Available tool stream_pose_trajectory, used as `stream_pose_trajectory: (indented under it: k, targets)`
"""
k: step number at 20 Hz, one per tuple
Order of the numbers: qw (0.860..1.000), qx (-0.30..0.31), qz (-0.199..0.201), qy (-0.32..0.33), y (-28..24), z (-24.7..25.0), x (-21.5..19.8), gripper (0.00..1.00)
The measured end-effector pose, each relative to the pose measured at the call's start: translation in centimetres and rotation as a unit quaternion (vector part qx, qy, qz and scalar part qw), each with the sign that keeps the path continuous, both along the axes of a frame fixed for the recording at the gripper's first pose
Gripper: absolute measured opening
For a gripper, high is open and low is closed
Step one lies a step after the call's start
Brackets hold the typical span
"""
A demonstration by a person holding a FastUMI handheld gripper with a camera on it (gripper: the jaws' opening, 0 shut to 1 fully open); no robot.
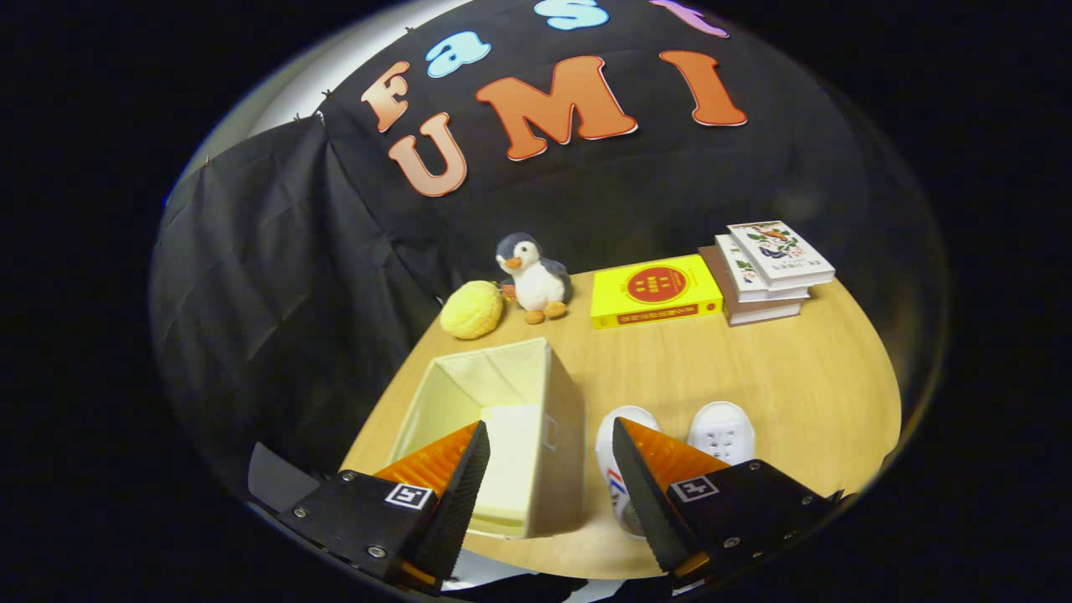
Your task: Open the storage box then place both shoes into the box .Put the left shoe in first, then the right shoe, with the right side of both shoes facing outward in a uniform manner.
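A cream fabric storage box (pixel 548 394) stands open on the wooden table (pixel 754 368), its inside bare. My gripper (pixel 548 435) hovers above the box's near right wall, open, nothing between its fingers. The left finger (pixel 456 469) hangs over the box's interior. The right finger (pixel 645 477) partly covers one white shoe (pixel 615 435) with red and blue stripes, lying just right of the box. A second white shoe (pixel 722 431) sits further right, its toe showing beyond the finger.
At the back of the table sit a yellow round plush (pixel 471 309), a penguin toy (pixel 532 276), a yellow book (pixel 653 291) and a stack of books (pixel 766 268). Black cloth walls close off the back and left.
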State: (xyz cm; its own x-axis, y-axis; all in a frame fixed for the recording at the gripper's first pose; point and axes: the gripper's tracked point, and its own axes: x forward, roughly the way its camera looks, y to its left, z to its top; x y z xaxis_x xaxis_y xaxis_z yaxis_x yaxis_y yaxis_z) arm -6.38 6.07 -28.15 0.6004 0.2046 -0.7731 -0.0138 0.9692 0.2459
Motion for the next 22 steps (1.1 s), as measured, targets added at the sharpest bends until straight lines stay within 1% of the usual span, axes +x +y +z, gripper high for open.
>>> stream_pose_trajectory:
  k: [1, 3, 6, 7, 9, 11, 13, 16, 18, 20, 21, 22]
  targets:
    - [1.000, -0.017, -0.001, 0.006, -1.2, -1.1, -0.7, 0.87]
    - [0.998, -0.045, 0.001, 0.033, -3.2, -3.6, -2.8, 0.82]
    - [0.995, -0.068, -0.004, 0.078, -5.7, -8.1, -5.9, 0.75]
    - [0.993, -0.071, -0.003, 0.091, -6.2, -9.2, -6.6, 0.74]
    - [0.991, -0.079, 0.006, 0.113, -6.5, -10.9, -7.7, 0.70]
    - [0.987, -0.088, 0.034, 0.133, -6.3, -12.1, -8.9, 0.67]
    - [0.982, -0.101, 0.053, 0.148, -6.4, -13.5, -9.4, 0.60]
    - [0.979, -0.103, 0.062, 0.164, -6.3, -15.1, -9.7, 0.52]
    - [0.978, -0.114, 0.076, 0.158, -6.4, -15.5, -9.1, 0.50]
    - [0.975, -0.140, 0.089, 0.150, -6.9, -16.1, -8.4, 0.47]
    - [0.972, -0.163, 0.093, 0.143, -7.4, -16.4, -8.0, 0.44]
    - [0.966, -0.189, 0.101, 0.143, -8.0, -16.8, -8.0, 0.38]
